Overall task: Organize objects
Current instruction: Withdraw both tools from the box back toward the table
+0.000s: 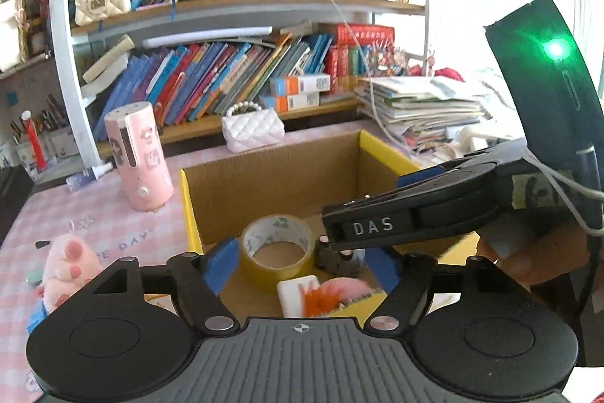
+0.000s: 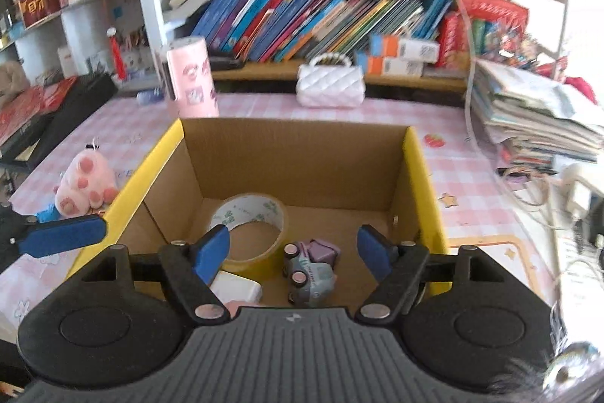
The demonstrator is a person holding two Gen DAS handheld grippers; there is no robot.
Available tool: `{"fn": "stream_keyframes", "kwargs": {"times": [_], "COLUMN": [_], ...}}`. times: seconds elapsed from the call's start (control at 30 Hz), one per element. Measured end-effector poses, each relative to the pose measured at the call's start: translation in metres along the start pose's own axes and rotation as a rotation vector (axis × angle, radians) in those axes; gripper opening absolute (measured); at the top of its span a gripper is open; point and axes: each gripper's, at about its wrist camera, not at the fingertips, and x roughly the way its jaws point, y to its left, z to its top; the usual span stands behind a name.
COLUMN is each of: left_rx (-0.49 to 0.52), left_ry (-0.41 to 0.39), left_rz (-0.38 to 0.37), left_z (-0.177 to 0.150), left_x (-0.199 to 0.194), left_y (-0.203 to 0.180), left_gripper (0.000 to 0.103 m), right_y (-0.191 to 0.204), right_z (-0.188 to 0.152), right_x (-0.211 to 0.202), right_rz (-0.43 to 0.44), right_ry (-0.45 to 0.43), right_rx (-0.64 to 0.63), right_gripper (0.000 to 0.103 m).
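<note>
Both the left gripper [image 1: 302, 267] and right gripper [image 2: 294, 252] stand apart, empty, above the box [image 2: 419, 176] holding tape [image 2: 249, 214] and toy car [image 2: 307, 270]. Next, approach the plush toy [image 2: 85, 186] on the surface [image 2: 472, 157] squarely, clamping its middle

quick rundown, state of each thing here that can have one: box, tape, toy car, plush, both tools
cardboard box: open at the top, upright on the table
tape roll: lying flat inside the box
toy car: in the box, tipped on its side
pink plush: on the table, outside the box
left tool: open, nothing gripped
right tool: open, nothing gripped, over the box
</note>
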Motion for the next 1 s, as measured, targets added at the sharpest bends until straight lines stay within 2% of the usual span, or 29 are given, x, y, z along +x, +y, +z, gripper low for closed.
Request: {"fn": "stream_keyframes", "kwargs": {"times": [0.13,0.23,0.4,0.6,0.73,1.0], "left_rx": [-0.006,-0.009,-0.037,-0.077,-0.106,-0.128], "left_ry": [-0.034,-0.051,-0.049,0.046,0.101,0.190], "left_rz": [-0.021,-0.025,-0.038,-0.017,0.013,0.066], "left_z": [-0.006,-0.012,-0.029,-0.061,-0.081,-0.118], "left_x": [-0.023,-0.036,-0.056,-0.071,-0.083,-0.111], "left_y": [0.000,0.002,0.010,0.024,0.036,0.059], "left_gripper": [0.084,0.084,0.090,0.092,0.092,0.092], "right_y": [0.005,0.009,0.014,0.036,0.060,0.116], "right_z": [-0.010,-0.021,-0.046,-0.086,-0.112,-0.145], "right_x": [-0.028,-0.051,-0.082,-0.097,-0.103,-0.110], "right_rz": [-0.048,-0.098,-0.174,-0.240,-0.250,-0.203], "right_ry": [-0.063,-0.106,-0.129,-0.048,0.016,0.089], "right_rx": [0.011,0.036,0.109,0.186,0.203,0.149], "right_gripper": [0.078,0.078,0.079,0.079,0.078,0.078]}}
